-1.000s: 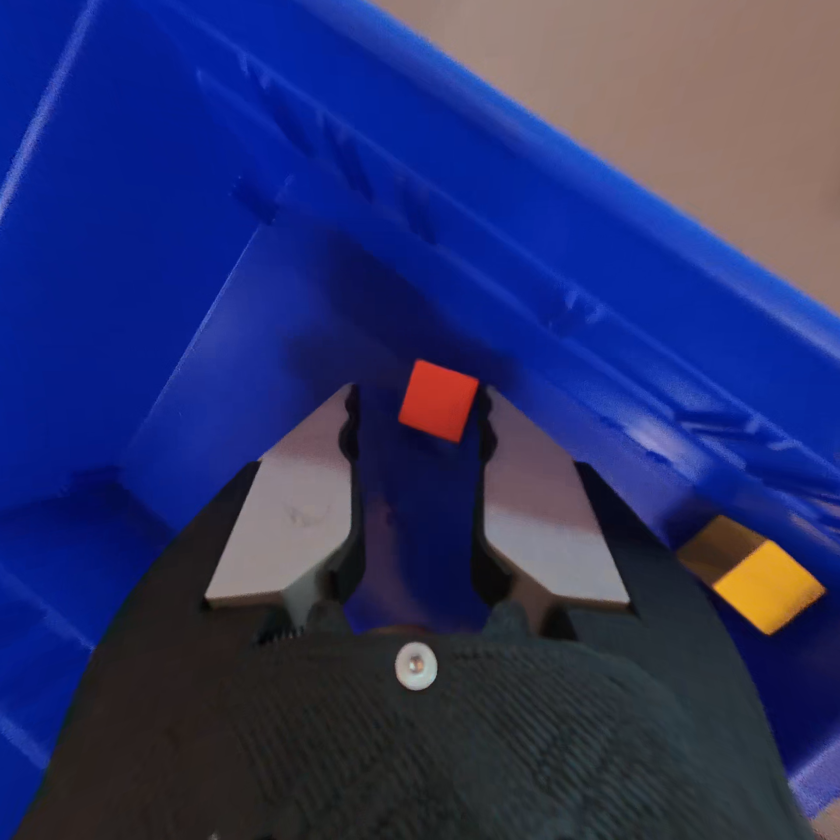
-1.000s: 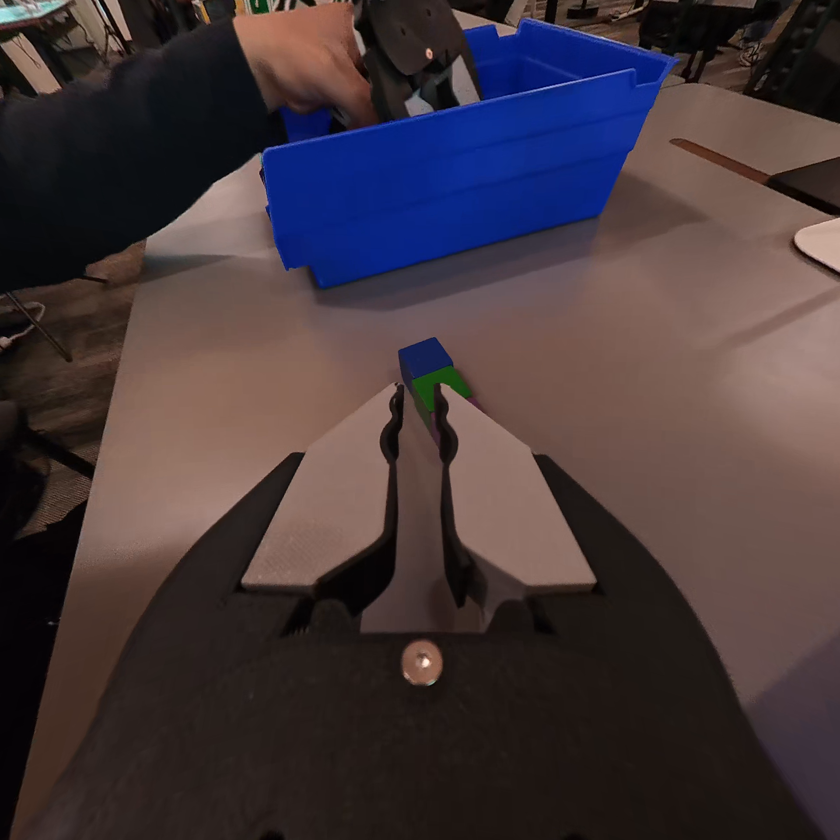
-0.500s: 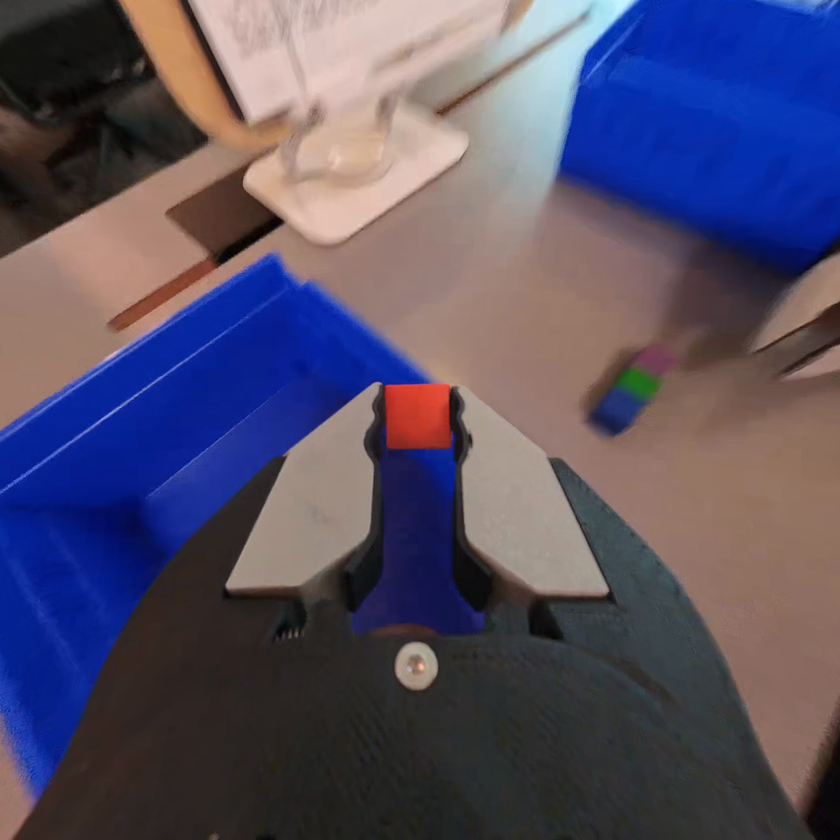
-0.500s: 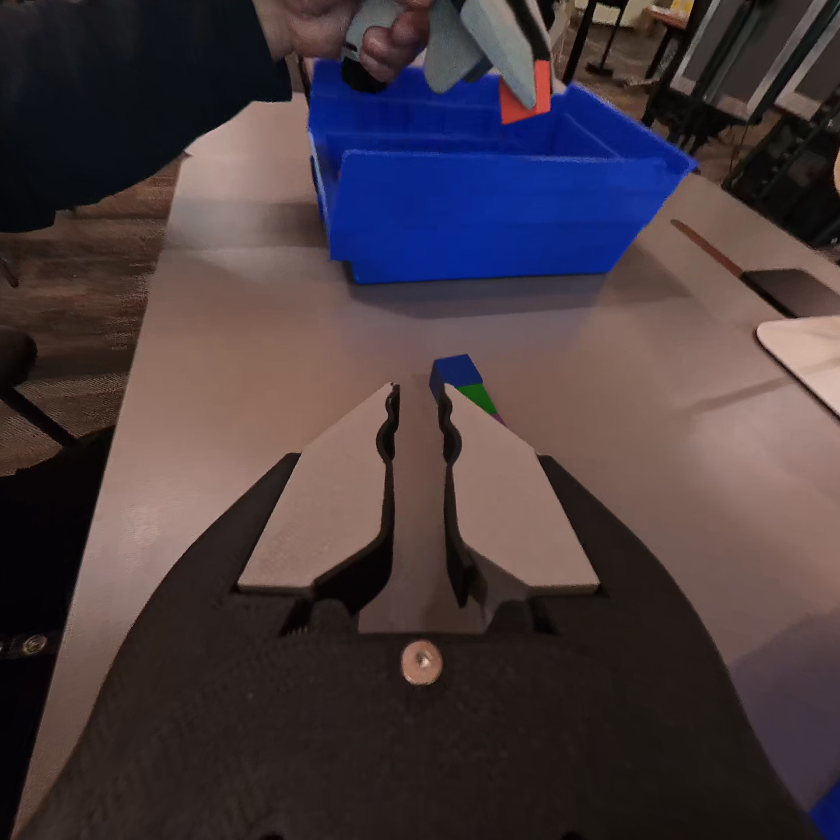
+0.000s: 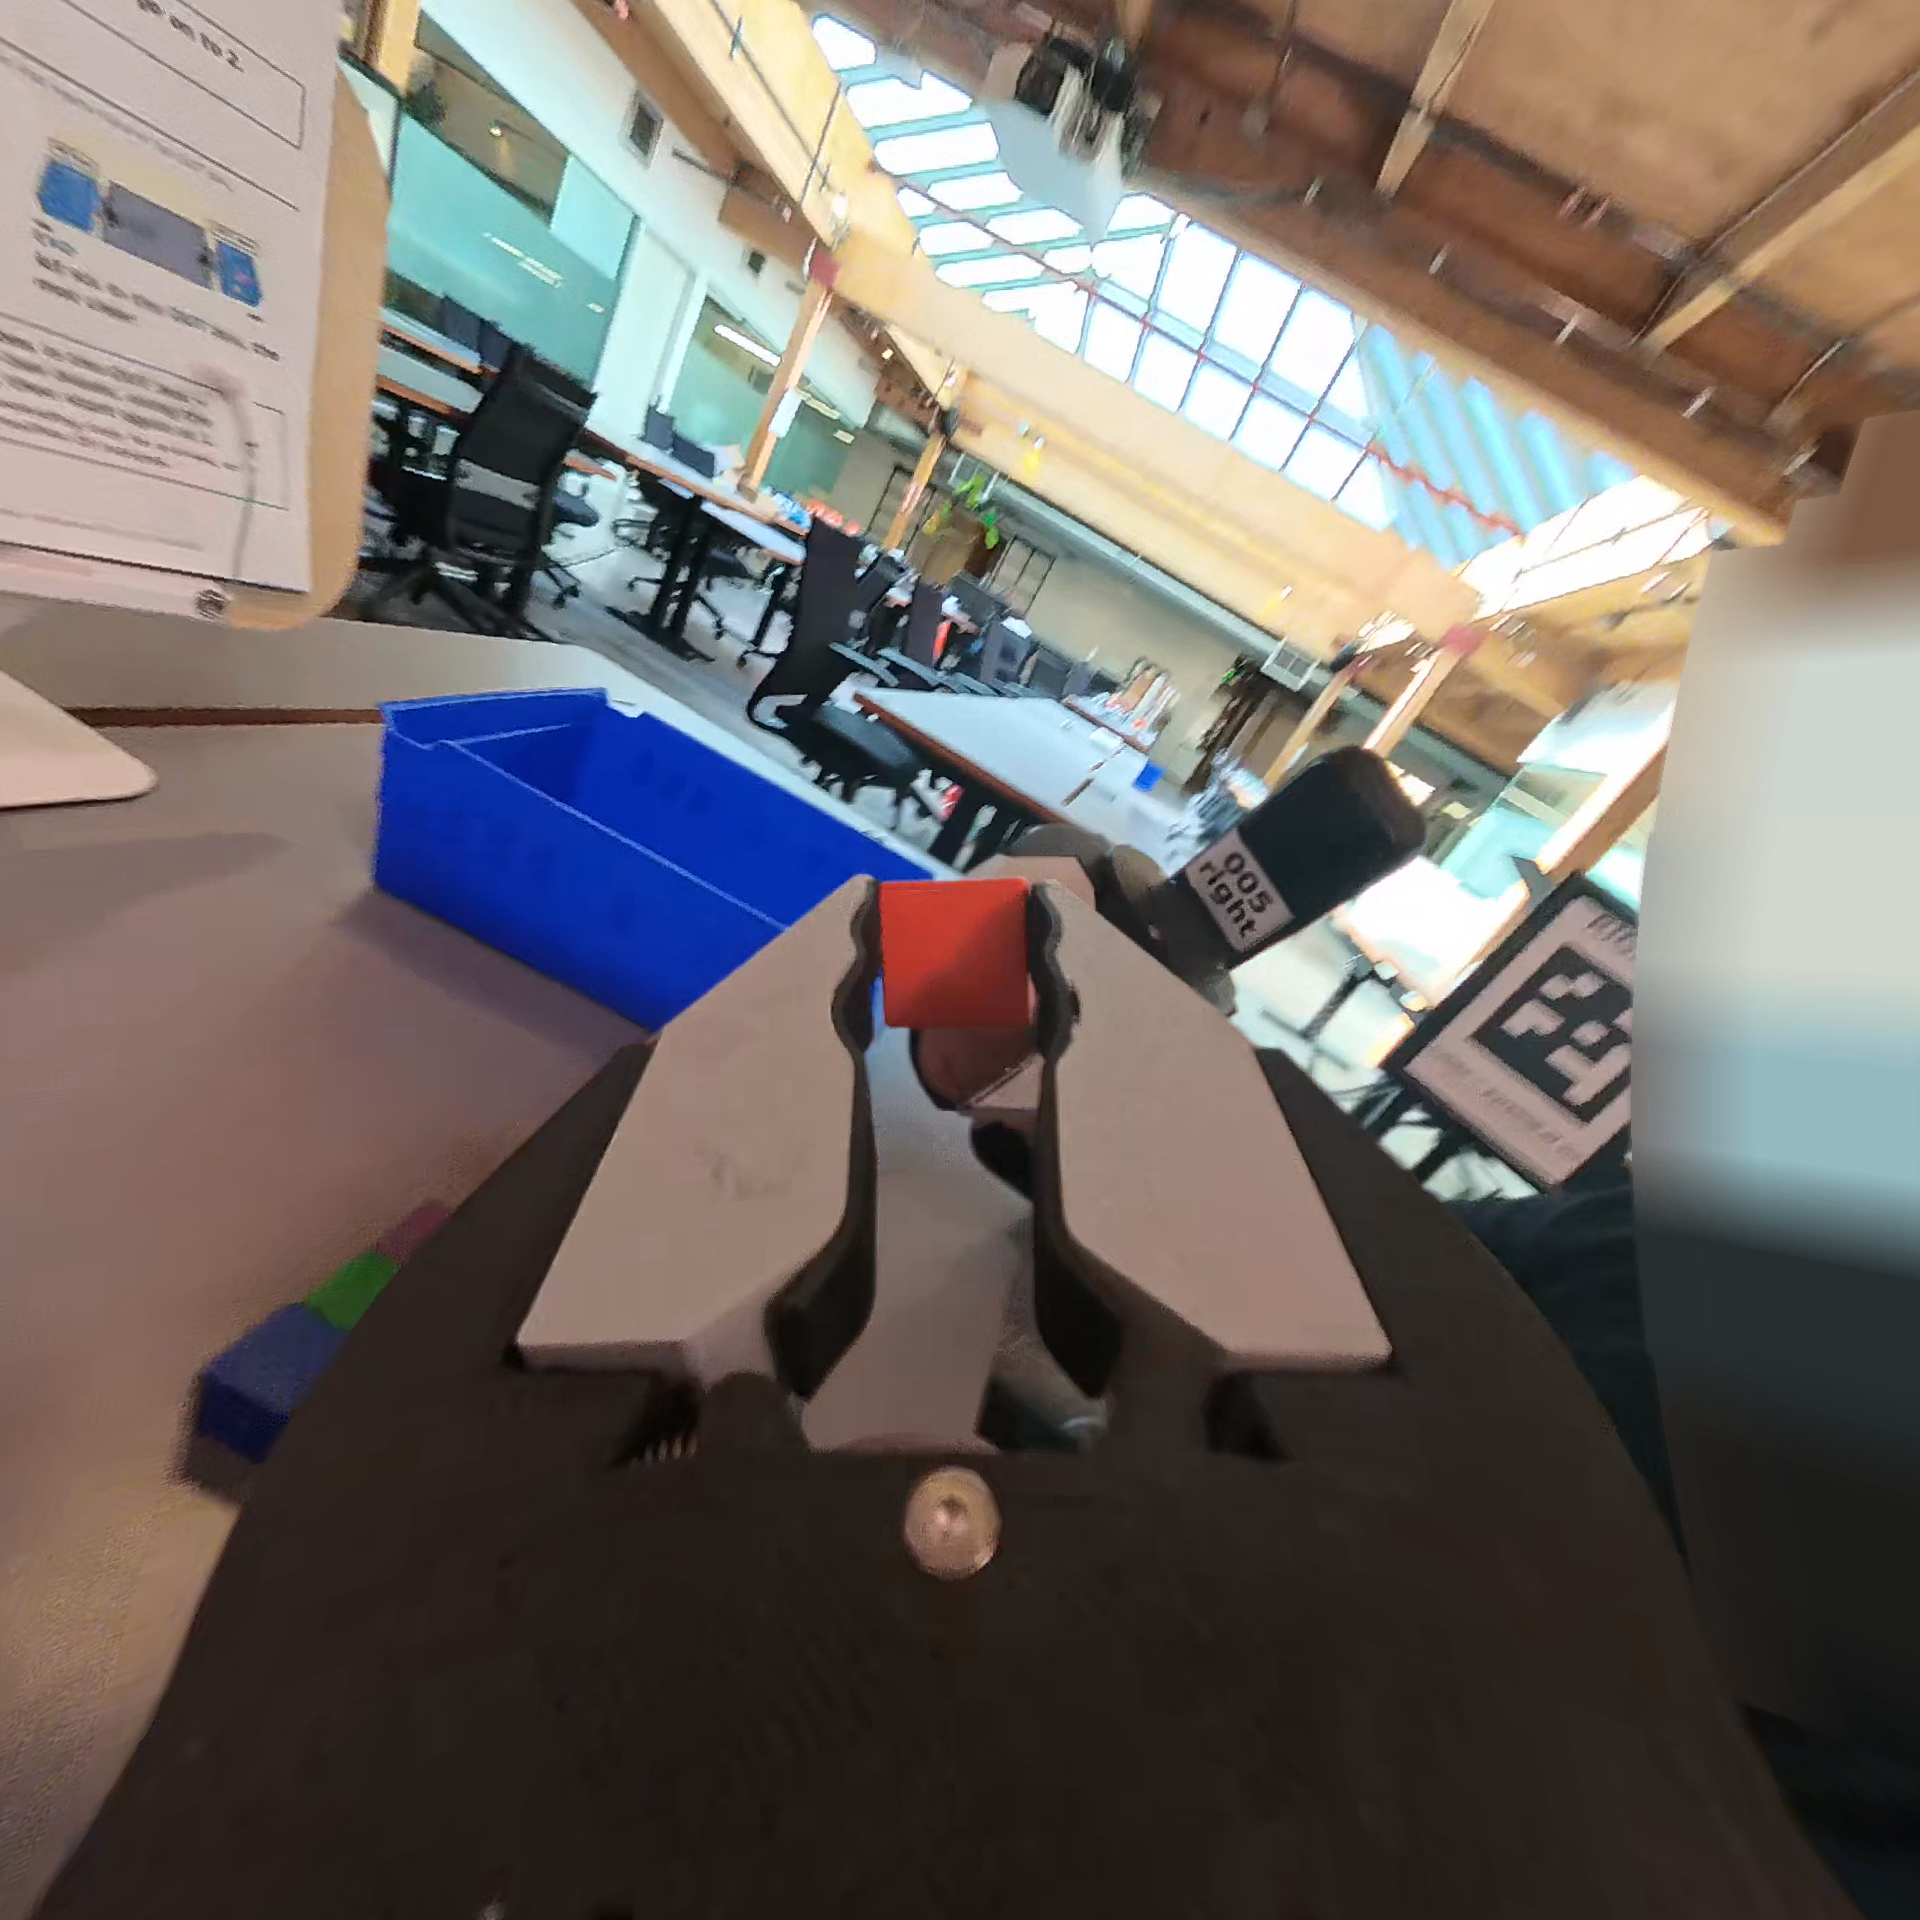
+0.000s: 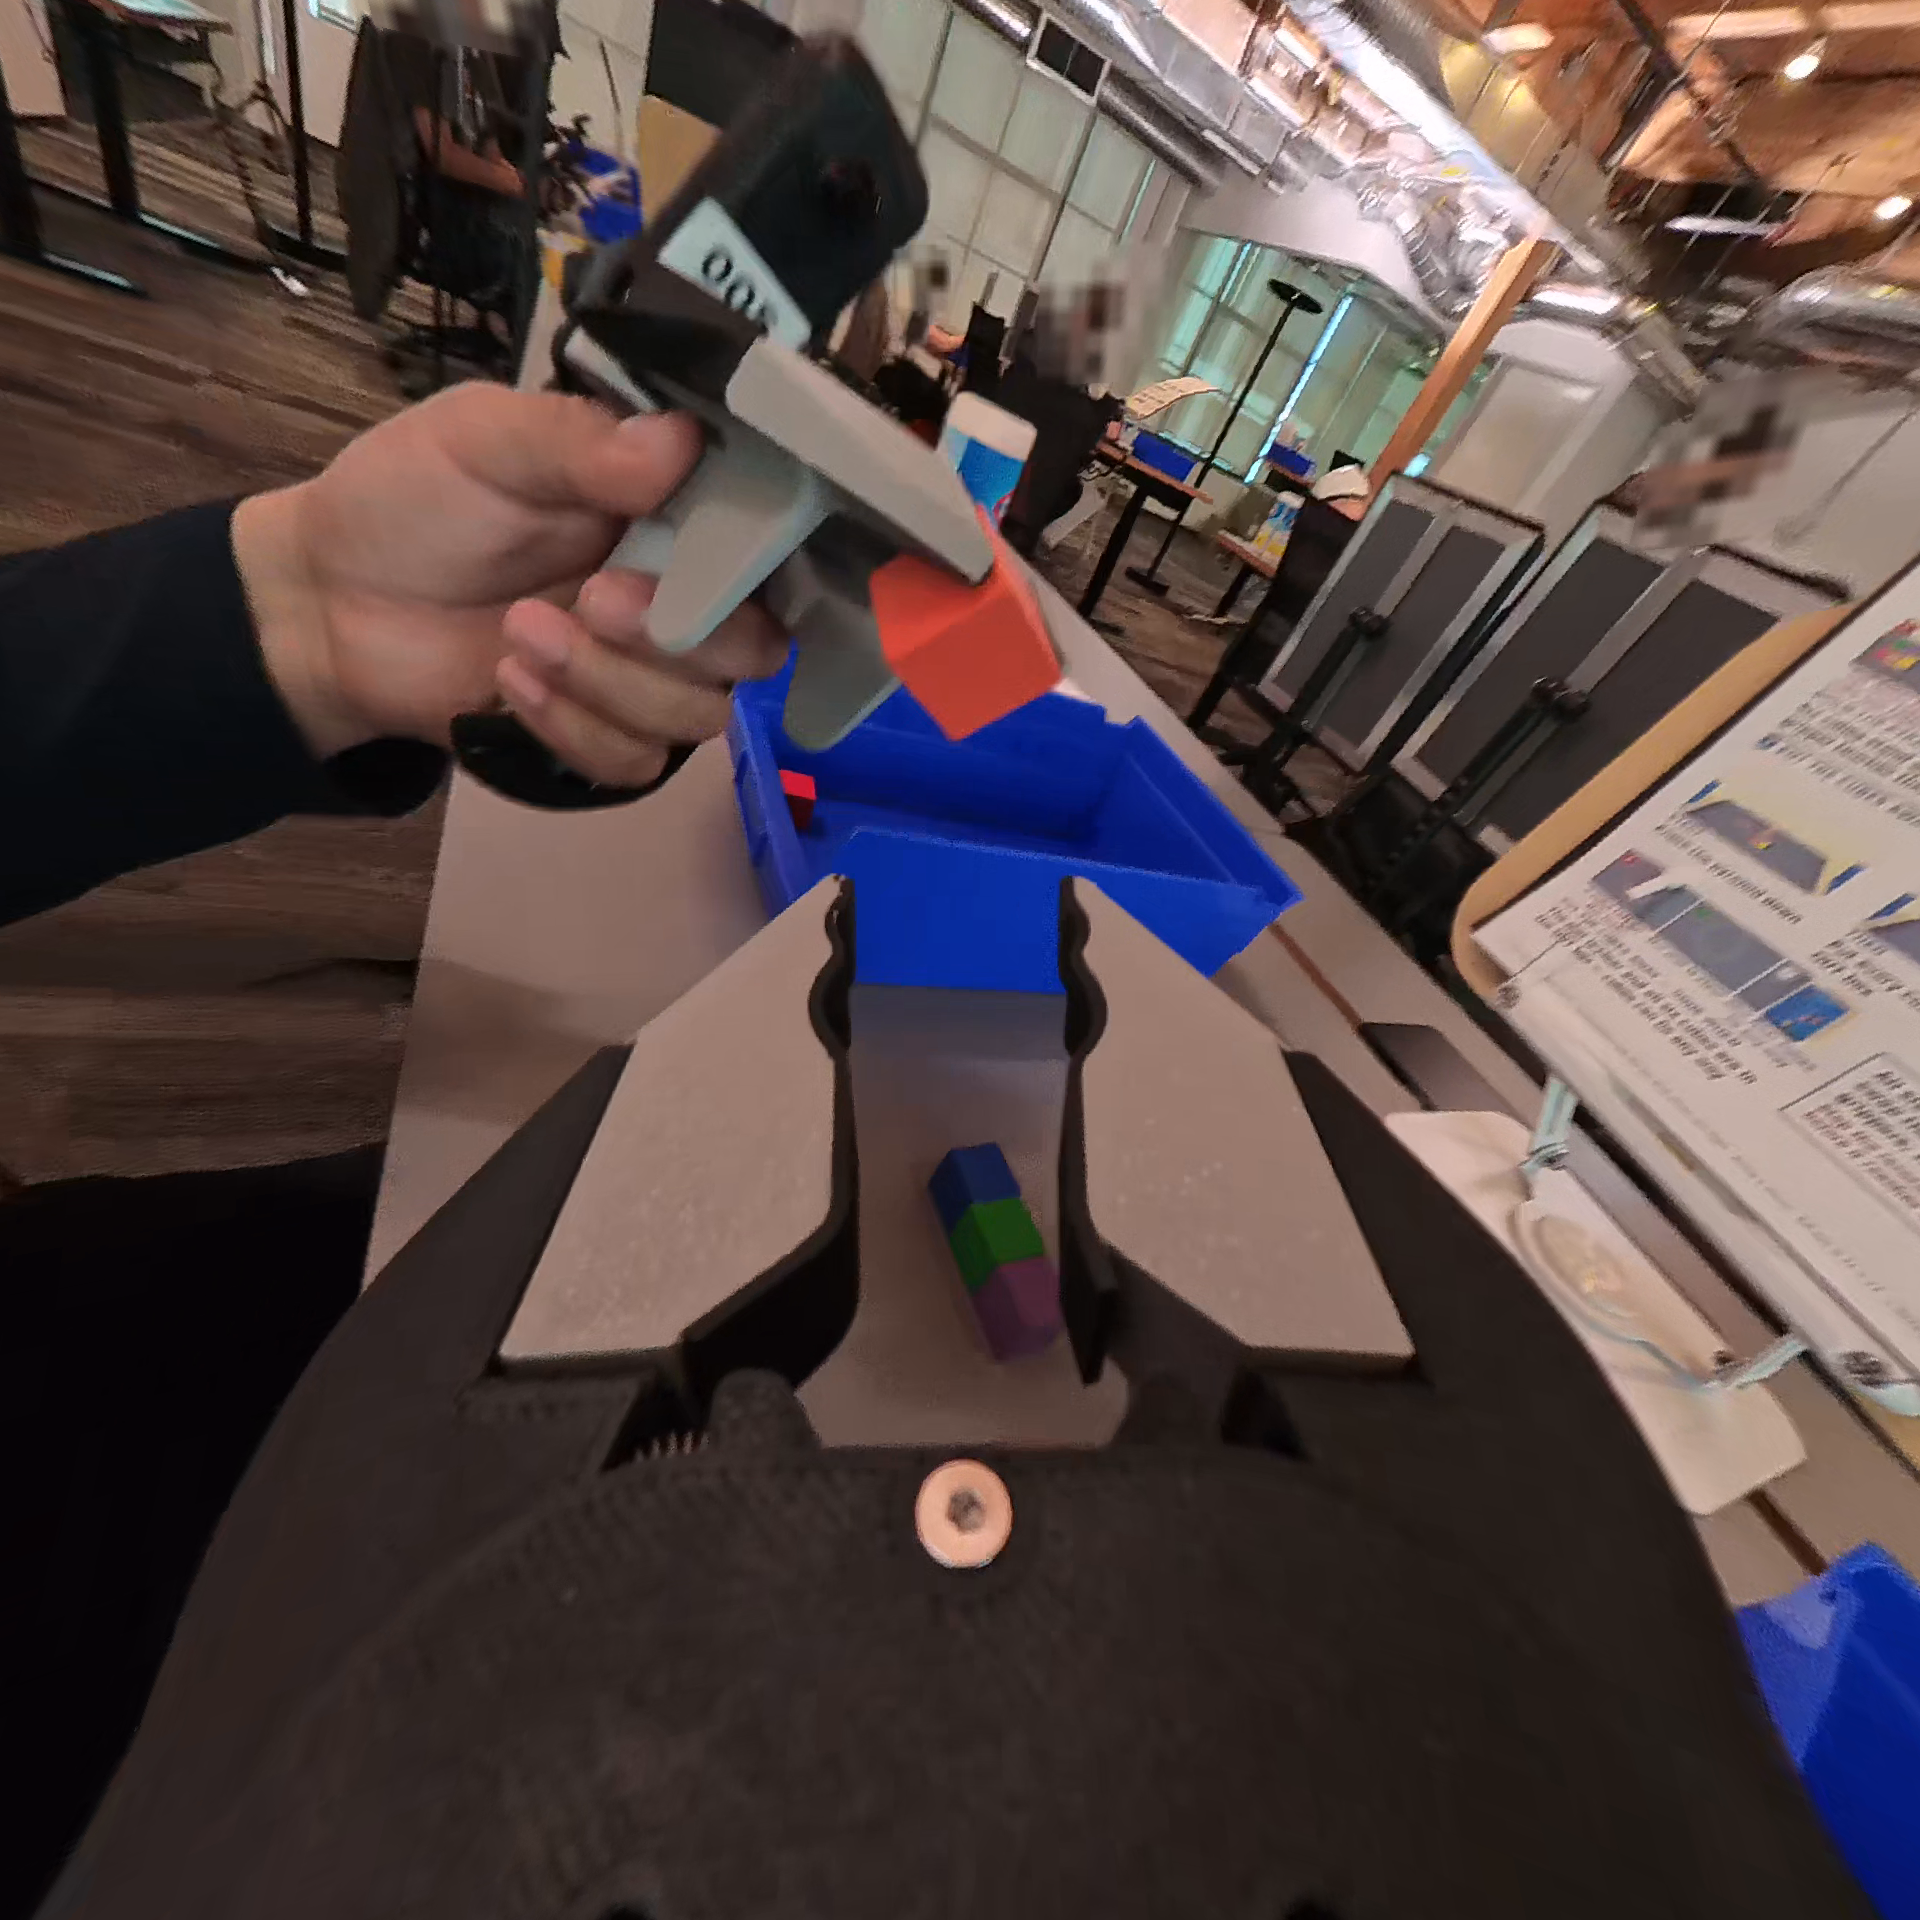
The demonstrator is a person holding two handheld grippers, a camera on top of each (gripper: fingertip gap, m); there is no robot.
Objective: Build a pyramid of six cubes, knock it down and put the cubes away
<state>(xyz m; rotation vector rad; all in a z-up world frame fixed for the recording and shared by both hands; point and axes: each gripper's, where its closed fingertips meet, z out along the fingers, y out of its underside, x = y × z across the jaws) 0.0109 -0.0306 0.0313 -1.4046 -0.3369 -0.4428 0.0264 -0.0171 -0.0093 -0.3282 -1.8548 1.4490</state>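
My left gripper point(image 5: 954, 961) is shut on an orange-red cube point(image 5: 951, 966) and holds it in the air. In the right wrist view the left gripper point(image 6: 914, 644), held by a hand, carries that cube point(image 6: 961, 644) high above the table. A row of three touching cubes lies on the grey table: blue point(image 6: 977, 1174), green point(image 6: 997, 1242), purple point(image 6: 1018, 1314). My right gripper point(image 6: 956, 935) is open and empty, above the row. The row also shows low on the left of the left wrist view point(image 5: 270, 1371).
A blue bin point(image 6: 1039, 904) stands beyond the row with a small red cube point(image 6: 798, 795) inside. Another blue bin point(image 5: 582, 831) sits further along the table. An instruction sheet on a stand point(image 6: 1714, 987) with a white base point(image 6: 1621, 1340) is at the right.
My left gripper shut on the orange-red cube in the bin, lifted it out and carried it up over the table. My right gripper rose and opened wider above the row.
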